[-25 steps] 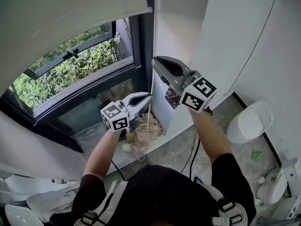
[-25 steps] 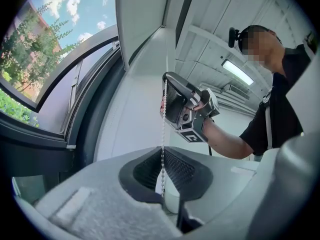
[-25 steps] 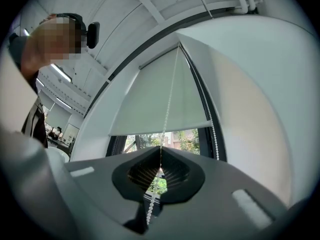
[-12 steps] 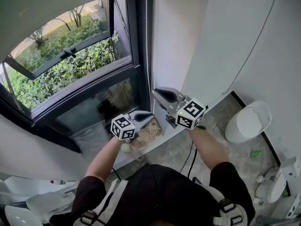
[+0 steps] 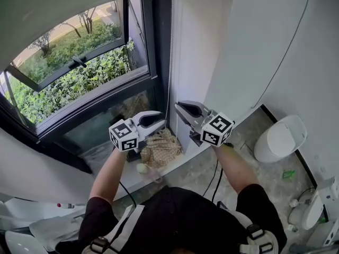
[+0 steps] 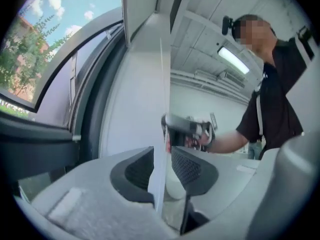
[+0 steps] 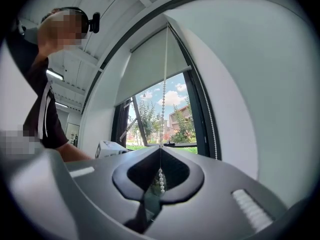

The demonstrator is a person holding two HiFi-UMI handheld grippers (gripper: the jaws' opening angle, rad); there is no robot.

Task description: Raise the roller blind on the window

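Note:
The pale roller blind (image 5: 79, 4) is rolled high over the window, and most of the glass is bare. Its white bead chain (image 5: 168, 62) hangs down the dark frame beside the white wall. My right gripper (image 5: 181, 109) is shut on the chain; in the right gripper view the beads (image 7: 164, 84) drop straight into its closed tips (image 7: 161, 148). My left gripper (image 5: 160, 121) sits just left of it and slightly lower. Its jaws have just been opening and now stand apart (image 6: 162, 156). A pale blurred strand, apparently the chain, passes loose between them.
A woven straw item (image 5: 161, 148) and a small pale ball (image 5: 142, 168) lie on the low sill. A black cable (image 5: 216, 173) trails over the floor. A white rounded bin (image 5: 279, 136) stands at the right. The white wall (image 5: 212, 46) is close behind the chain.
The blind's bottom edge has risen, uncovering more window. My right gripper has come down with the chain. My left gripper has let go and moved up and left.

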